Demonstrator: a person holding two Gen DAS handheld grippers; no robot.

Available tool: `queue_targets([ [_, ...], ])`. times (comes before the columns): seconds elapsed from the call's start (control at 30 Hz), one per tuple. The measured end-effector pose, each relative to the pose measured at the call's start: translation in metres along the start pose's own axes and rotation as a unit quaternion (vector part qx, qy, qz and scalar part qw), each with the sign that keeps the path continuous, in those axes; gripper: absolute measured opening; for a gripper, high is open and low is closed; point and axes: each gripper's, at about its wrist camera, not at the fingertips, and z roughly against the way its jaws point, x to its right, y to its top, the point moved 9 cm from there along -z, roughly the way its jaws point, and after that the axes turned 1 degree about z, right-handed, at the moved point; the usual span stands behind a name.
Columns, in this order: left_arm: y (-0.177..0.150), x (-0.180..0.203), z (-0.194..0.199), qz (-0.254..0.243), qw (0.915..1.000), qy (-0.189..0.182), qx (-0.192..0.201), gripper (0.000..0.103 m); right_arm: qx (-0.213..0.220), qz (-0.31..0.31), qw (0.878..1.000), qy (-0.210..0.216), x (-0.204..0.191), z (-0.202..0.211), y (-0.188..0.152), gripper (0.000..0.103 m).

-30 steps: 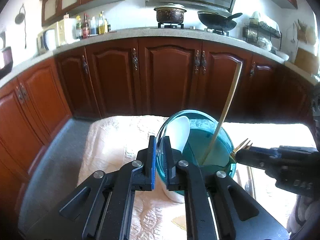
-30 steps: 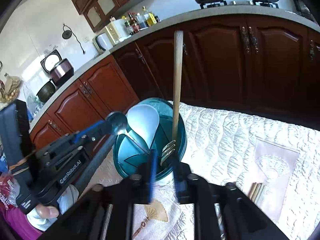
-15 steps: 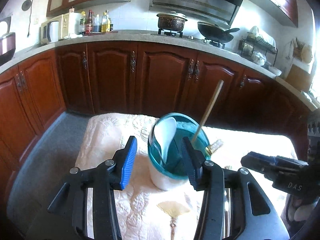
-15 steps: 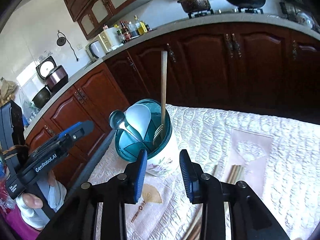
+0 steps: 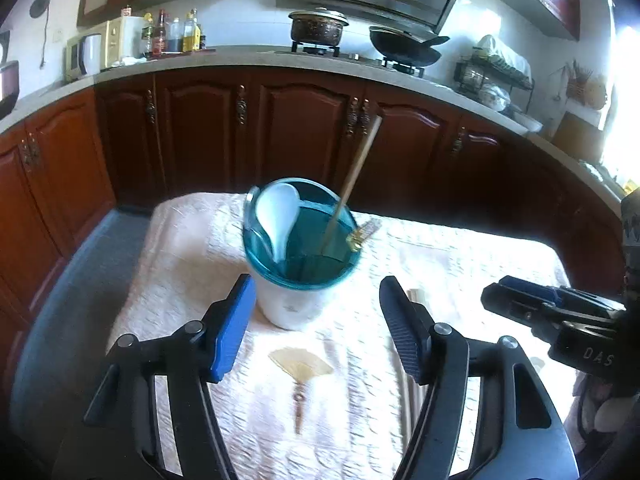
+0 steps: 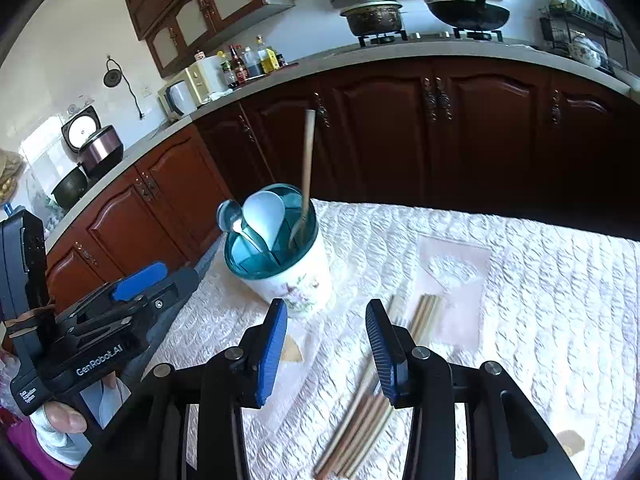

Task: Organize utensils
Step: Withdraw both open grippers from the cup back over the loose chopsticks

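Note:
A white utensil holder with a teal divided top (image 5: 298, 268) (image 6: 280, 258) stands on the quilted white tablecloth (image 5: 192, 280). In it are a white spoon (image 5: 278, 216) (image 6: 262, 216), a metal spoon (image 6: 229, 214), a fork (image 6: 298, 228) and one upright chopstick (image 5: 354, 176) (image 6: 307, 160). My left gripper (image 5: 316, 328) is open and empty, just short of the holder. My right gripper (image 6: 326, 348) is open and empty, above several loose chopsticks (image 6: 372, 396) lying on the cloth.
A fan-shaped embroidery (image 5: 300, 366) marks the cloth in front of the holder. Dark wooden cabinets (image 5: 304, 136) run behind the table under a counter with a pot (image 5: 318, 28) and a wok (image 5: 404, 48). The right gripper shows in the left wrist view (image 5: 552, 320).
Both grippers have opened and drawn back from the holder. The left let go of the holder's rim; the right released the fork, which now rests in the holder.

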Motion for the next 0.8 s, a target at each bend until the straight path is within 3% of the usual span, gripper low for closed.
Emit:
queue_targets([
  [0.47, -0.02, 0.033, 0.011, -0.025, 0.9995, -0.014, -0.012, 0.064, -0.012, -0.012, 0.999, -0.034, 0.02, 0.023, -0.034, 0.04],
  [0.8, -0.042, 0.027, 0.0, -0.018, 0.9989, -0.011, -0.042, 0.064, -0.09, -0.059, 0.993, -0.049, 0.054, -0.026, -0.084, 0.04],
])
